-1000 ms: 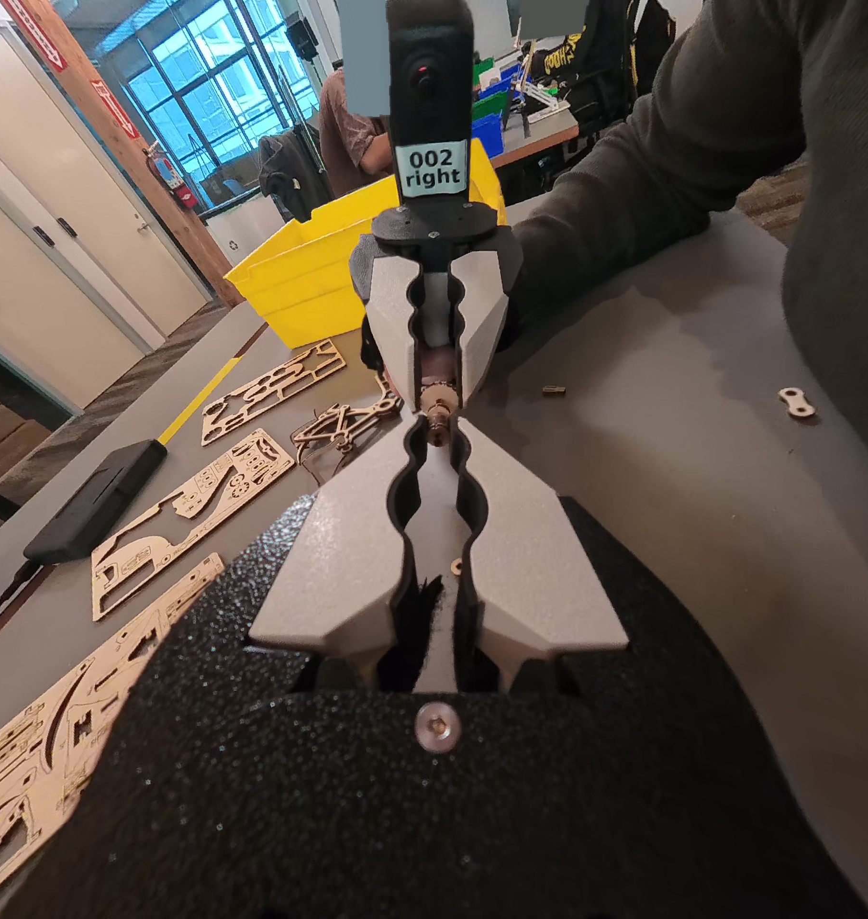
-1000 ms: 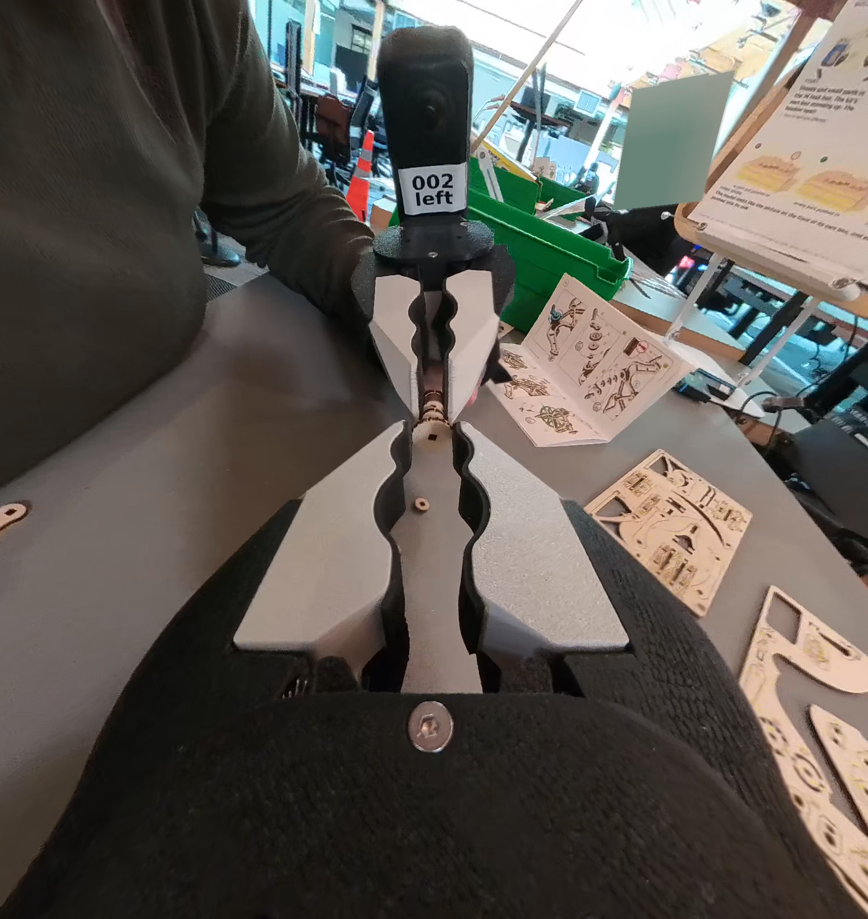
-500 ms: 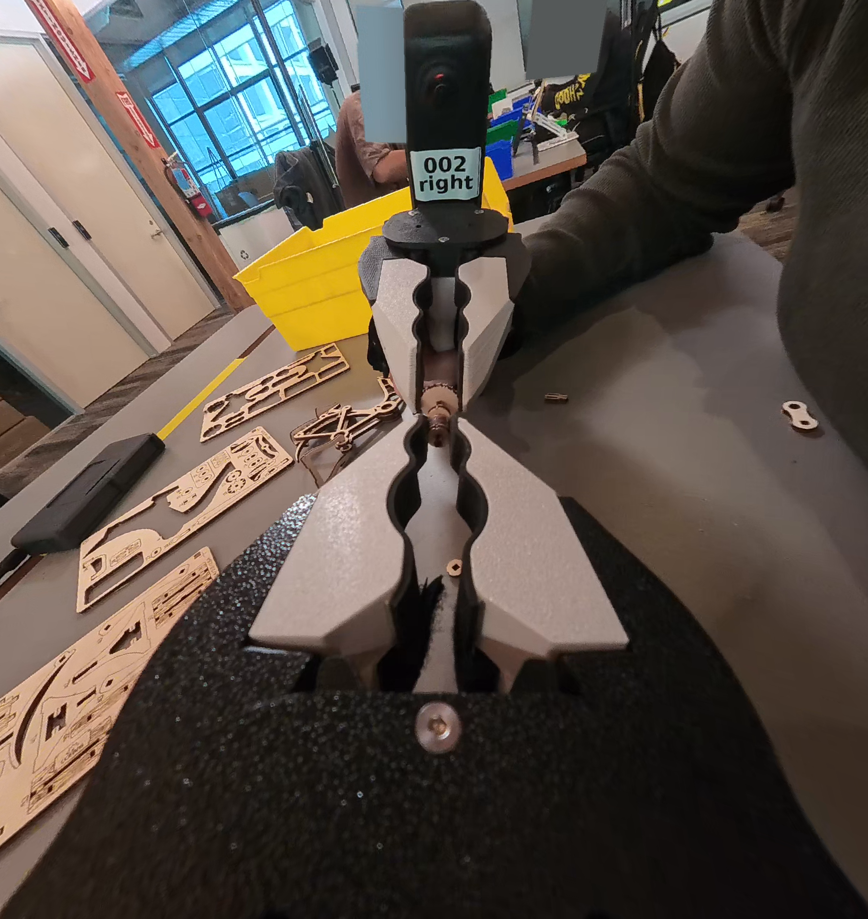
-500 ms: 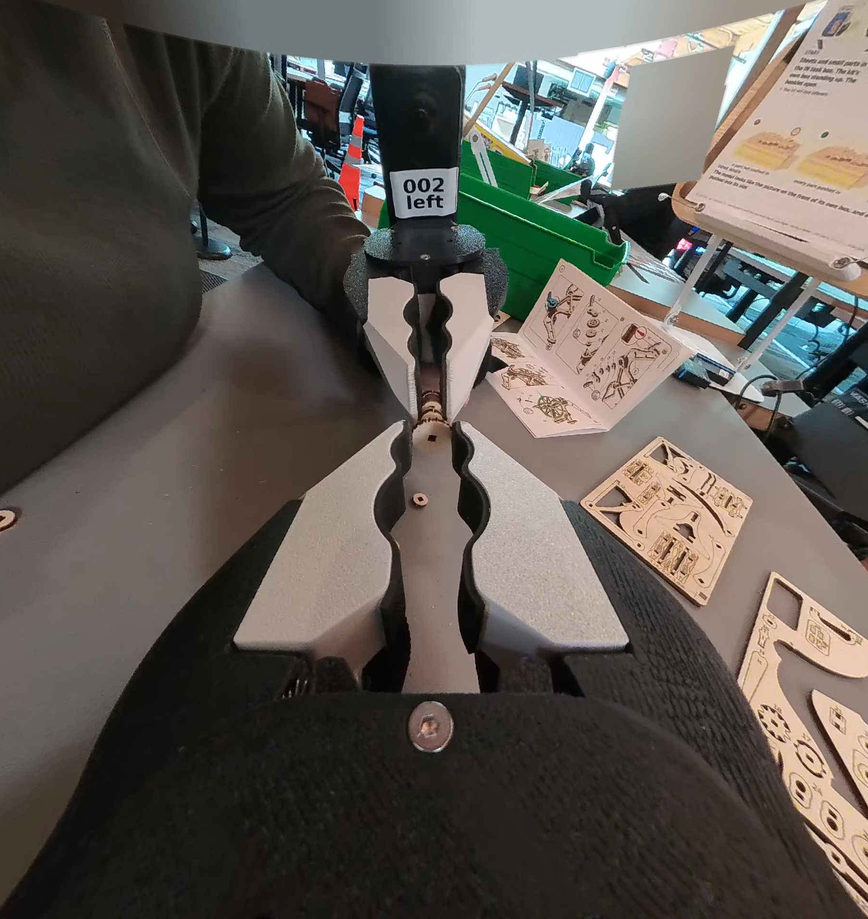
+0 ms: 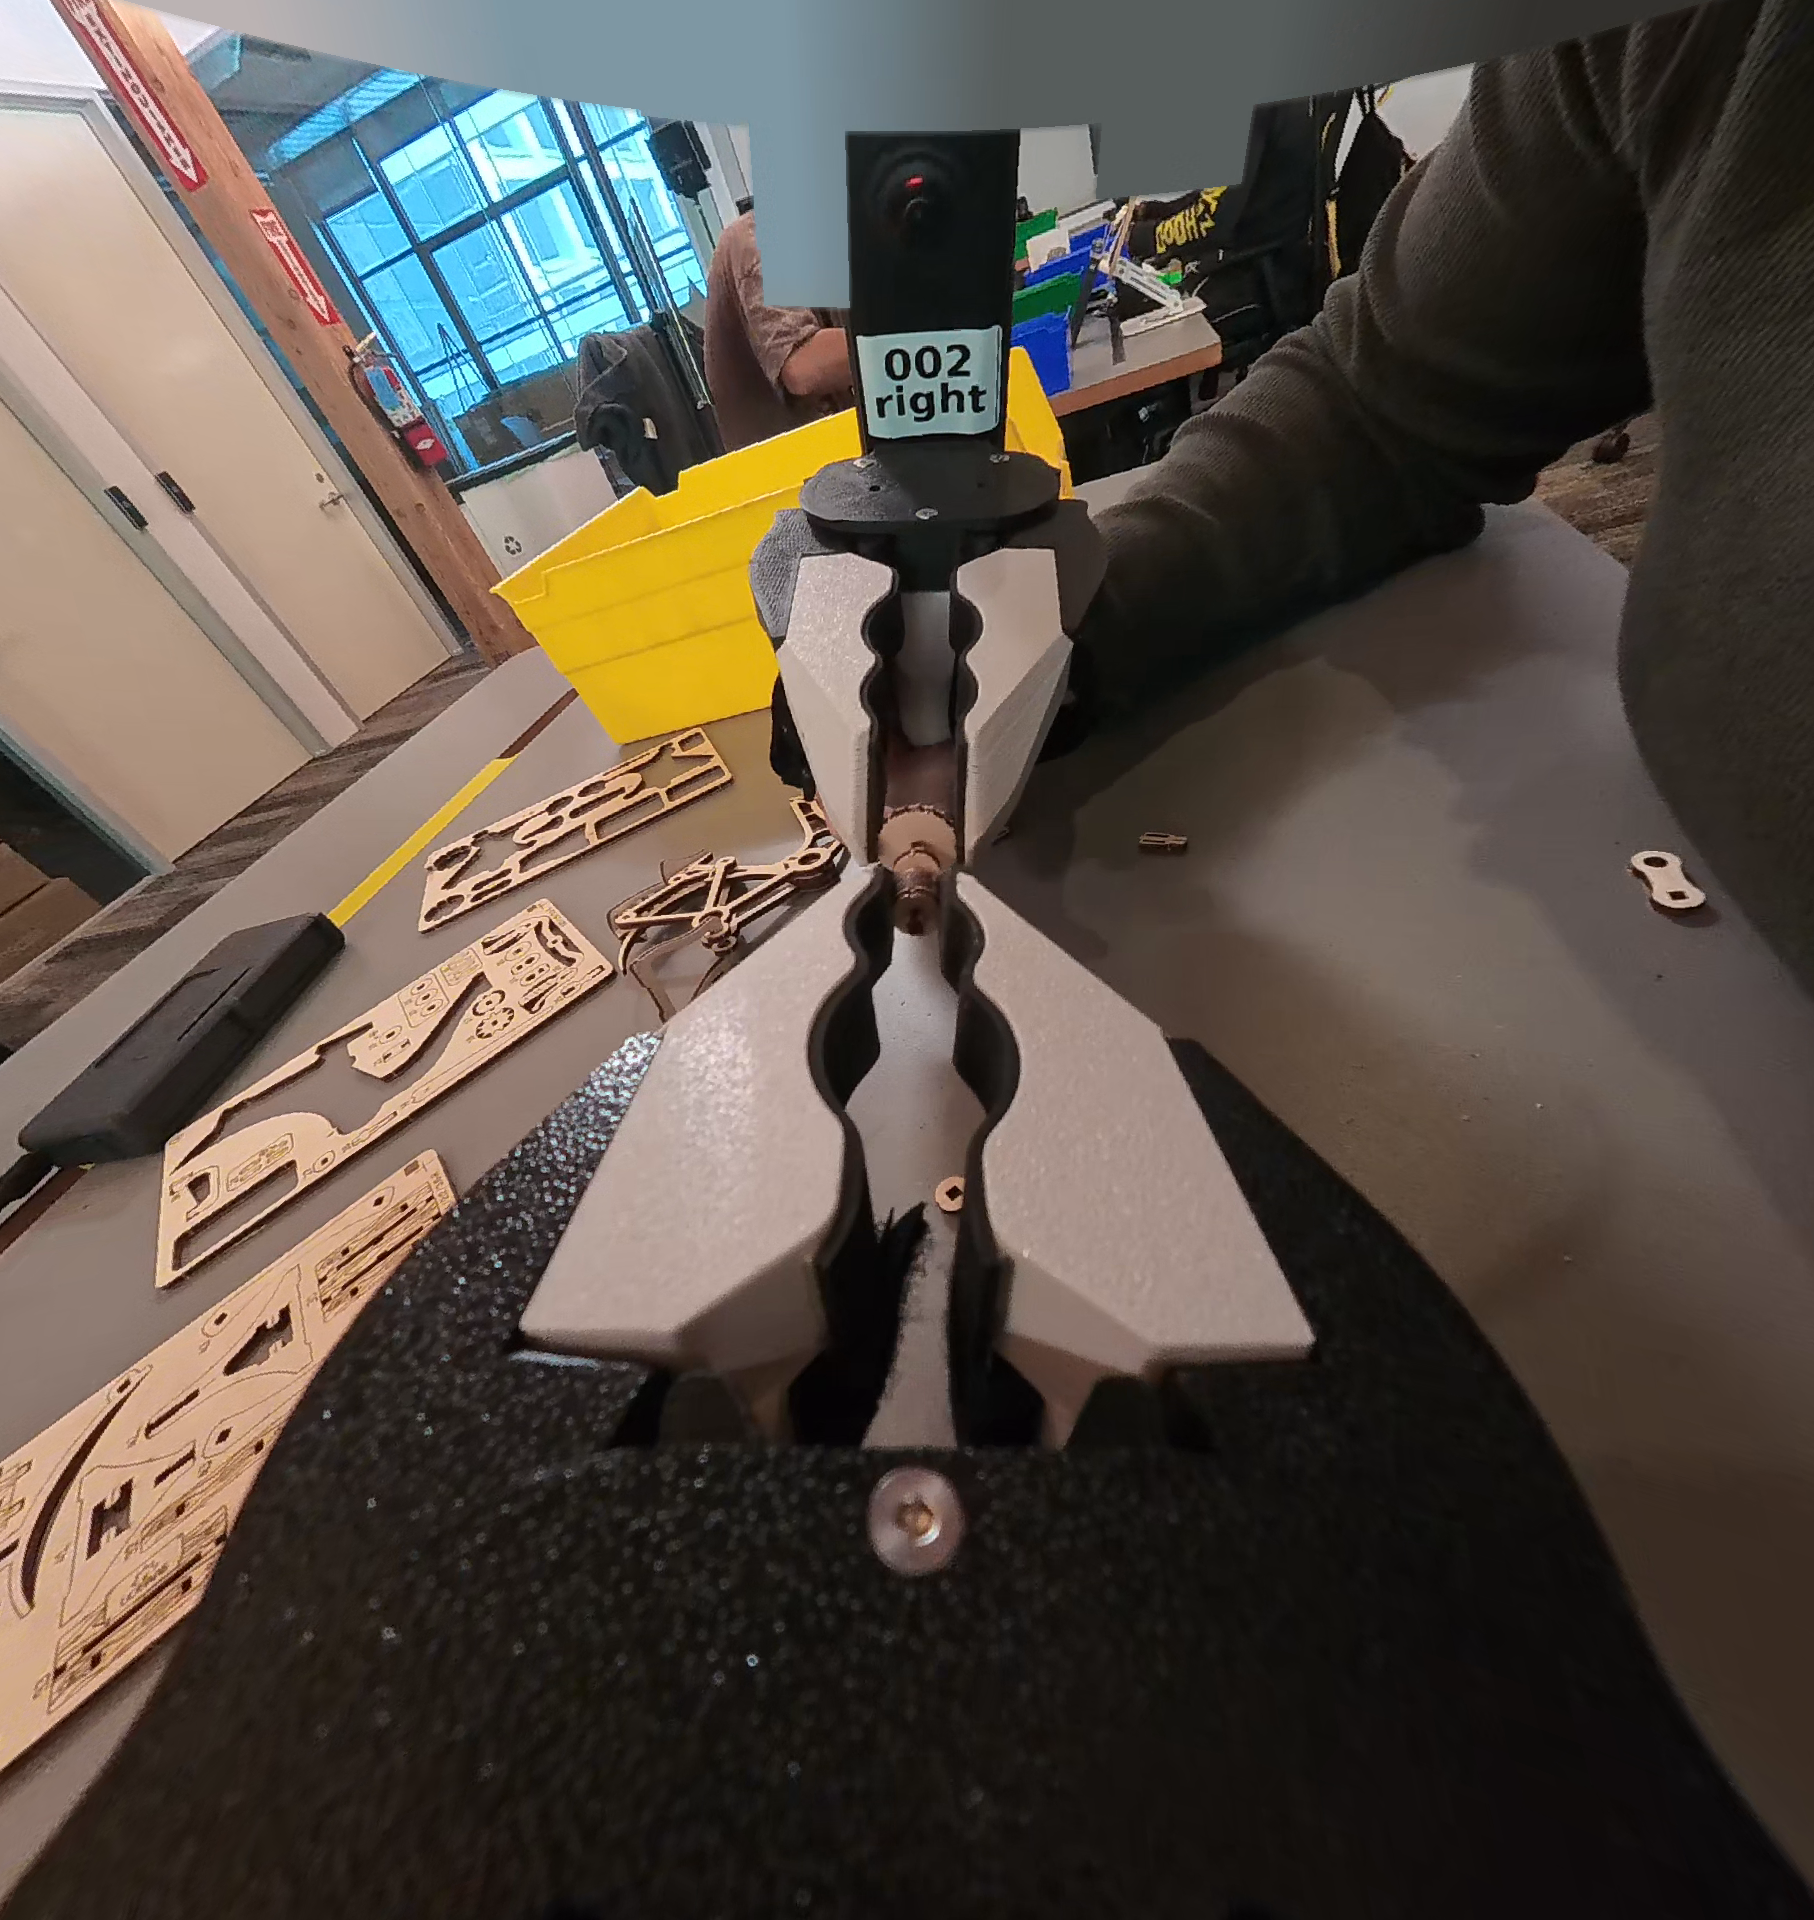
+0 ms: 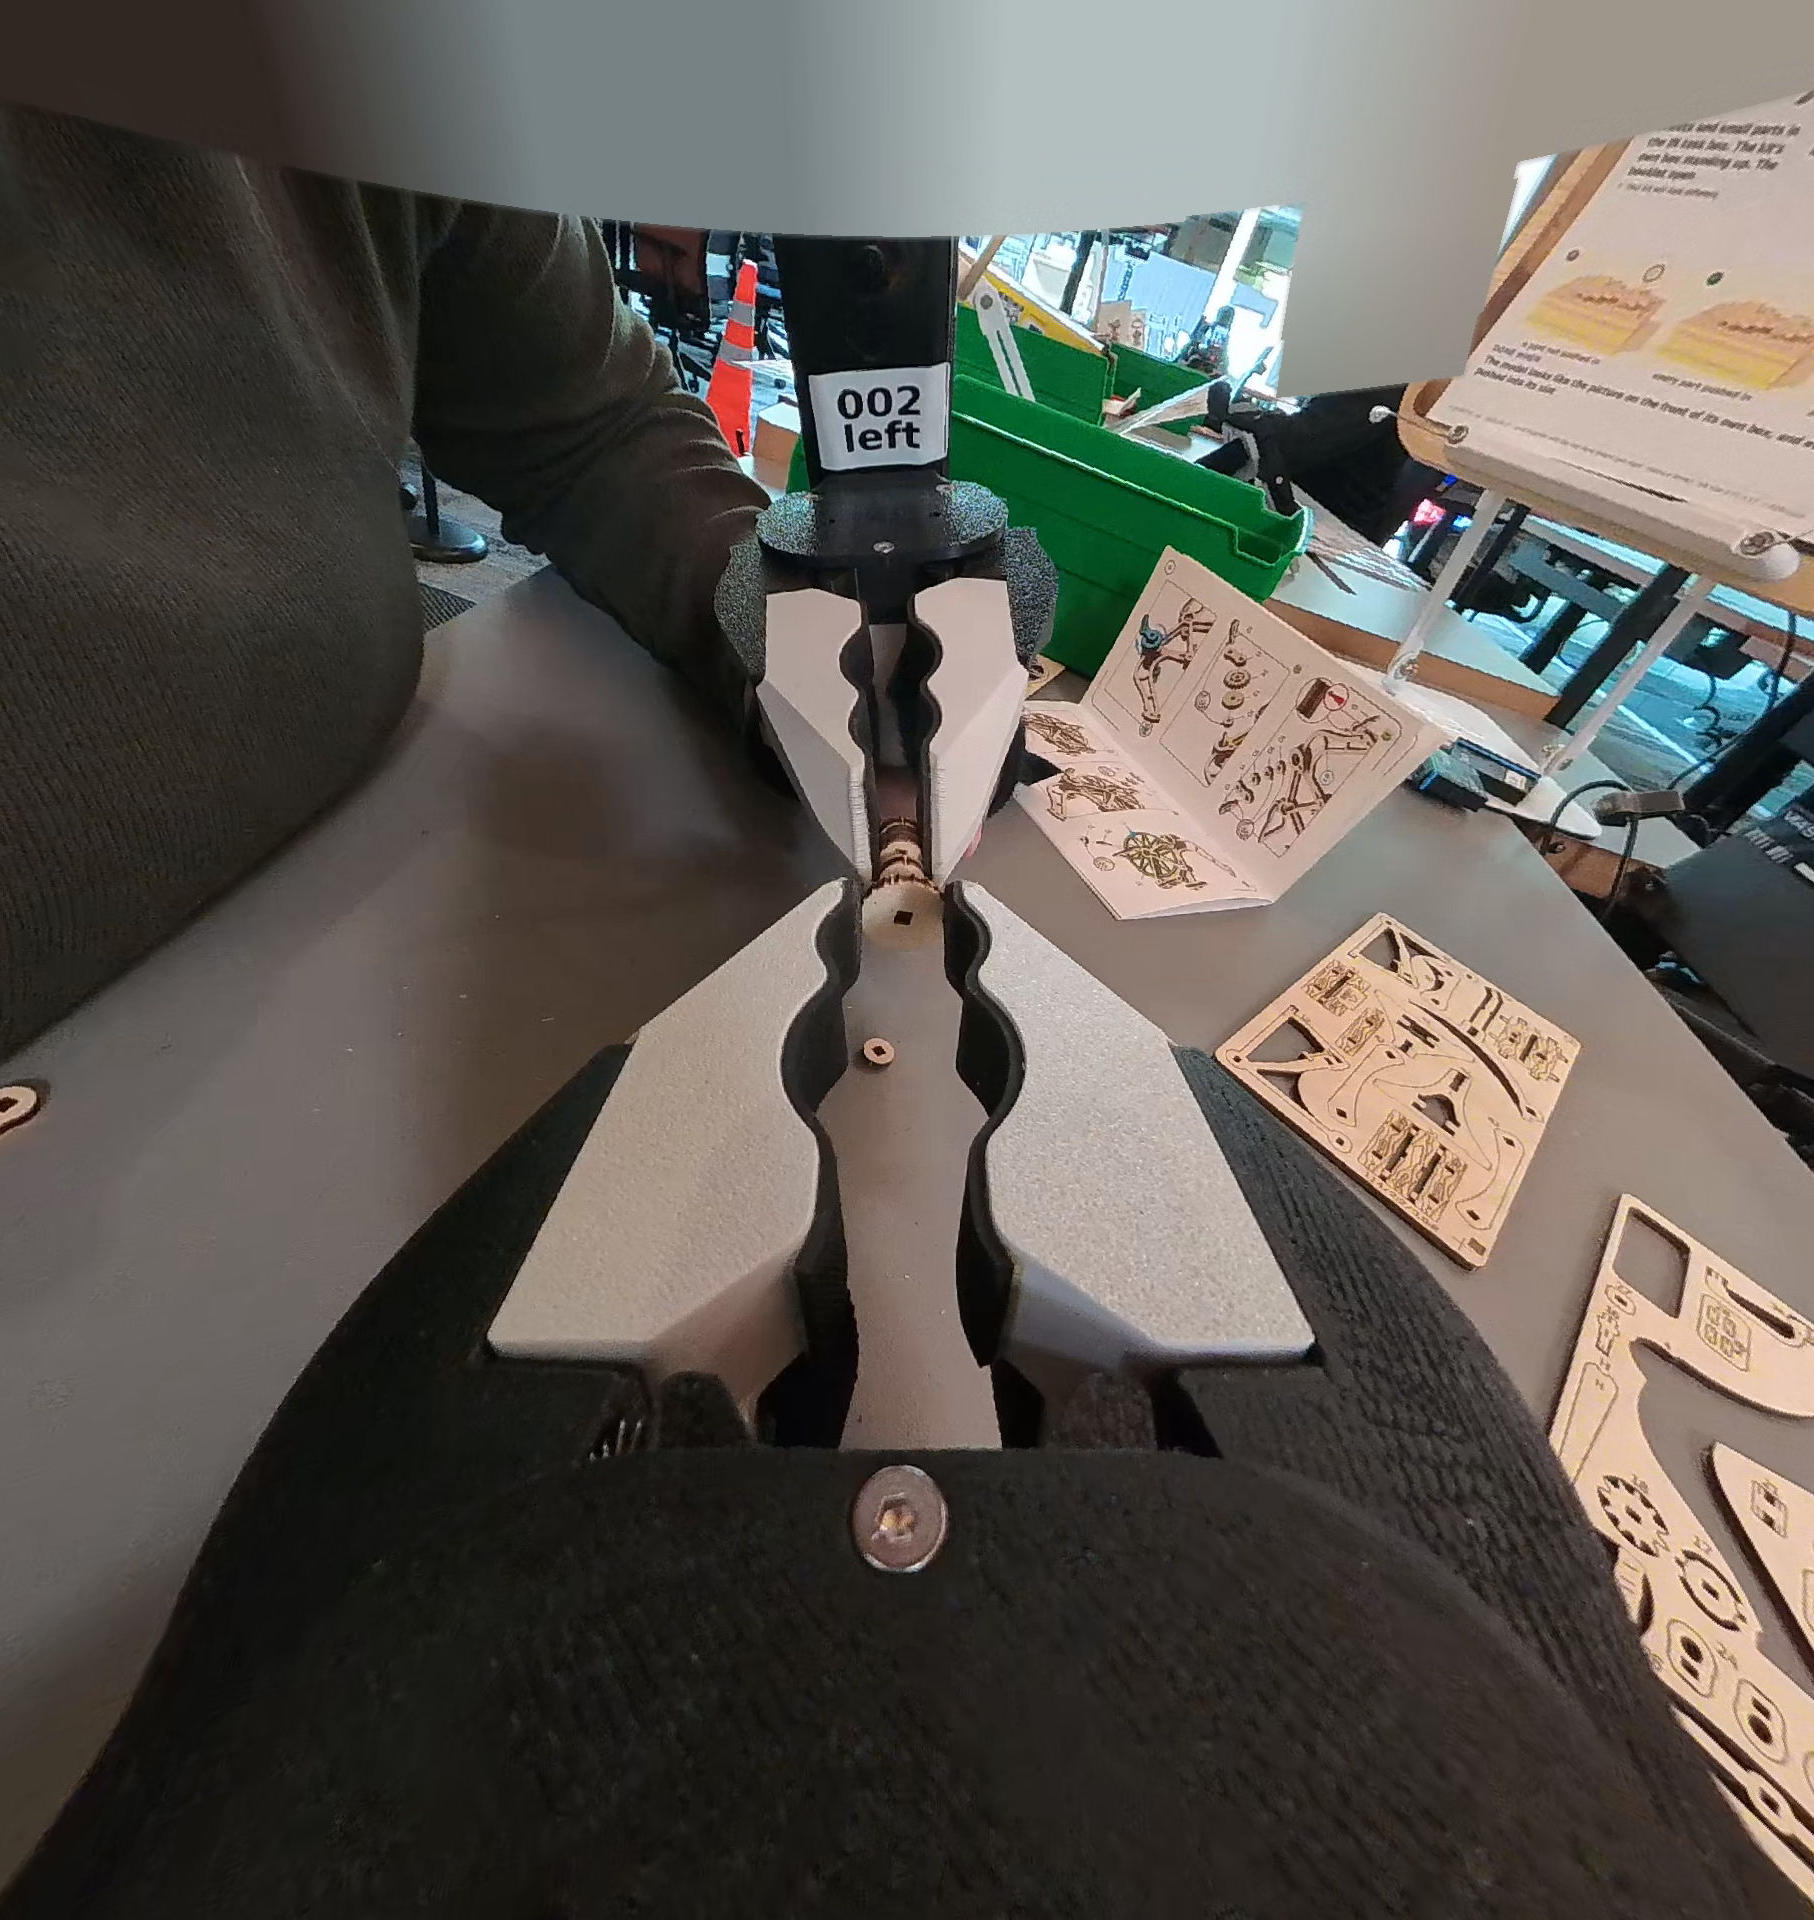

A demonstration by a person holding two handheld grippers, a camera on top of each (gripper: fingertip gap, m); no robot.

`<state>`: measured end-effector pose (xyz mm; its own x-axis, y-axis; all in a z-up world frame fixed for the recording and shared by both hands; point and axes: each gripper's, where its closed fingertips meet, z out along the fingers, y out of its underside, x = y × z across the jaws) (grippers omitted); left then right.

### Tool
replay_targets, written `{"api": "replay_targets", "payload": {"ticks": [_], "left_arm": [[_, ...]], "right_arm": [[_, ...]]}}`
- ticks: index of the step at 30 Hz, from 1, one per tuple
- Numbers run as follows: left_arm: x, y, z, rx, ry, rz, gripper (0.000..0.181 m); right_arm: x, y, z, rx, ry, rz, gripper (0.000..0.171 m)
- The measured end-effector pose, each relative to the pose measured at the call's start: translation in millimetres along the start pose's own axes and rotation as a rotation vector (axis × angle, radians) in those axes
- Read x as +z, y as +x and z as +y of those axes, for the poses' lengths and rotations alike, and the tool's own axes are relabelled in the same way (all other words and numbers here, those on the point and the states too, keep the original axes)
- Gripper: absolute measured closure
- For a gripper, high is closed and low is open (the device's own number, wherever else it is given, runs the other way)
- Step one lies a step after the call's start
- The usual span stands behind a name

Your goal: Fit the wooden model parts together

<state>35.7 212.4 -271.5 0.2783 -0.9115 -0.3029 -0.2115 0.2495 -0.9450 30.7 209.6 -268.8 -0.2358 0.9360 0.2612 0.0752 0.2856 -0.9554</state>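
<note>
My two grippers meet tip to tip above the grey table (image 5: 1402,1039). My left gripper (image 5: 913,896) is shut on a short wooden axle (image 5: 915,883) with small gears stacked on it. In the right wrist view this gear stack (image 6: 895,844) sits between the left gripper's tips. My right gripper (image 6: 898,906) is shut on a round wooden disc (image 6: 898,923) with a square hole, pressed against the end of the stack. In the left wrist view the disc (image 5: 913,831) shows between the right gripper's tips. A small wooden washer (image 6: 879,1052) lies on the table below.
Laser-cut wooden sheets (image 5: 383,1049) (image 6: 1402,1081) lie on both sides. There is also a partly built wooden frame (image 5: 716,914), a link piece (image 5: 1667,883), a small pin (image 5: 1163,842), a yellow bin (image 5: 654,613), a black device (image 5: 186,1039), a green bin (image 6: 1111,509) and an open instruction booklet (image 6: 1225,748). Only a small space, under 4 cm, lies between the two pairs of fingers.
Both grippers stay tip to tip with the same hold on the parts. They have shifted only slightly over the table.
</note>
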Motion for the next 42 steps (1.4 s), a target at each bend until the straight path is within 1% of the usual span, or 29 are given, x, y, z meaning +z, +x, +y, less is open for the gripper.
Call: {"api": "replay_targets", "payload": {"ticks": [6, 10, 12, 13, 15, 18, 20, 24, 25, 27, 31, 42], "left_arm": [[-1, 0, -2, -0.002, 0.016, 0.003, 0.175], [-4, -7, -10, -0.053, 0.073, 0.003, 0.175], [-7, -11, -13, -0.06, 0.096, -0.014, 0.175], [-9, -12, -15, -0.049, 0.107, -0.023, 0.175], [-9, -11, -16, 0.005, 0.108, -0.034, 0.175], [-7, -5, -15, 0.094, 0.098, -0.037, 0.175], [-7, -5, -15, 0.104, 0.099, -0.042, 0.175], [-6, -4, -15, 0.106, 0.097, -0.037, 0.175], [-6, -2, -15, 0.109, 0.098, -0.032, 0.175], [-6, -2, -16, 0.113, 0.099, -0.035, 0.175], [-7, -1, -23, 0.051, 0.146, -0.023, 0.175], [-7, -1, -52, -0.33, 0.368, 0.067, 0.176]], "right_arm": [[1, 0, -2, 0.003, 0.012, -0.001, 0.157], [0, 4, -13, -0.016, 0.086, 0.04, 0.156], [-2, 6, -18, -0.023, 0.099, 0.052, 0.14], [-3, 7, -18, -0.012, 0.1, 0.055, 0.138], [-3, 7, -17, 0.05, 0.103, 0.033, 0.138], [-1, 6, -18, 0.109, 0.109, 0.01, 0.146], [1, 3, -17, 0.098, 0.092, 0.008, 0.152], [3, 1, -18, 0.101, 0.098, 0.008, 0.148], [3, 2, -18, 0.099, 0.096, 0.011, 0.153], [3, 2, -18, 0.088, 0.09, 0.012, 0.156], [2, 1, -24, 0.07, 0.13, 0.018, 0.156], [-6, 1, -54, 0.135, 0.349, 0.023, 0.157]]}}
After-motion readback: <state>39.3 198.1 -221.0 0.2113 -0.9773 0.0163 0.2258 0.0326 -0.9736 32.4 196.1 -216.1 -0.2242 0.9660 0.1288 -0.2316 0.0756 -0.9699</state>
